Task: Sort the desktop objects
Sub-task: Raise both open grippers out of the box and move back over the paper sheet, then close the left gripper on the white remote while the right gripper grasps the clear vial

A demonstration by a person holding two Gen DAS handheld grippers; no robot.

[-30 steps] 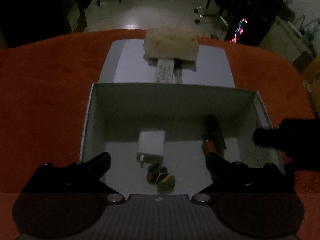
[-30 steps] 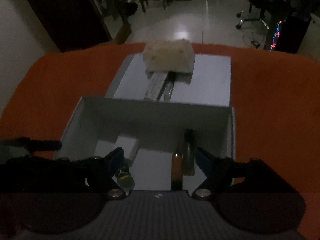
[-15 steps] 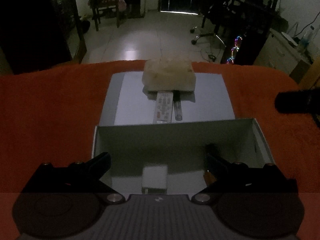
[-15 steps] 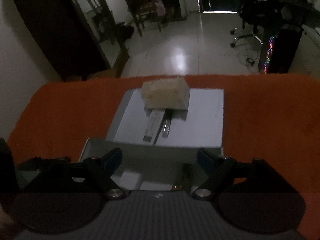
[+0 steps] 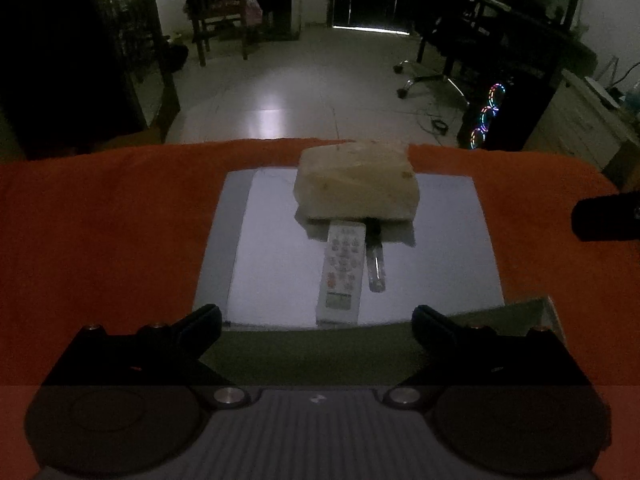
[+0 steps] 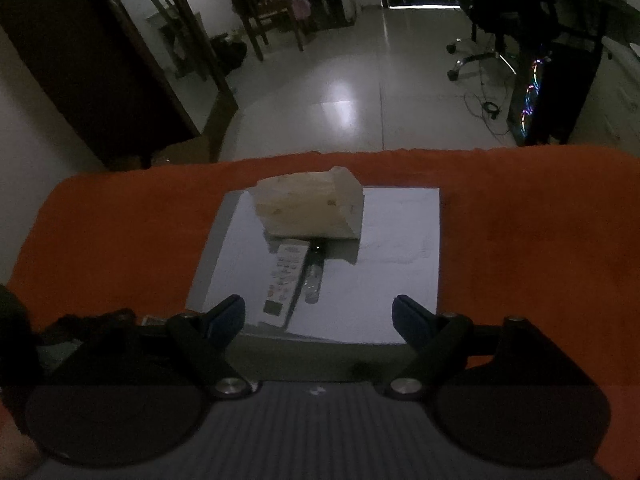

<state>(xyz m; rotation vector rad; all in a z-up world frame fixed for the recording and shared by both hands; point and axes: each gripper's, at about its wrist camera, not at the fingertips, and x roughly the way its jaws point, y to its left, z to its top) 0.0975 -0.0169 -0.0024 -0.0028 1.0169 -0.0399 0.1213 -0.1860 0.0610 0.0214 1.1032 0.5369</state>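
While both claws stand spread and empty, the left gripper point(image 5: 316, 322) and right gripper point(image 6: 319, 318) hang over the near edge of the flat white box lid point(image 5: 280, 264). On that lid lies a white push-button remote point(image 5: 343, 270), a clear tube point(image 5: 376, 268) just beside it, both tucked under a pale yellow tissue pack point(image 5: 356, 184) on the orange cloth point(image 5: 100, 220).

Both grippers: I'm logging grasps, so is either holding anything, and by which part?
Nothing is held. The left gripper and the right gripper are both open and empty.
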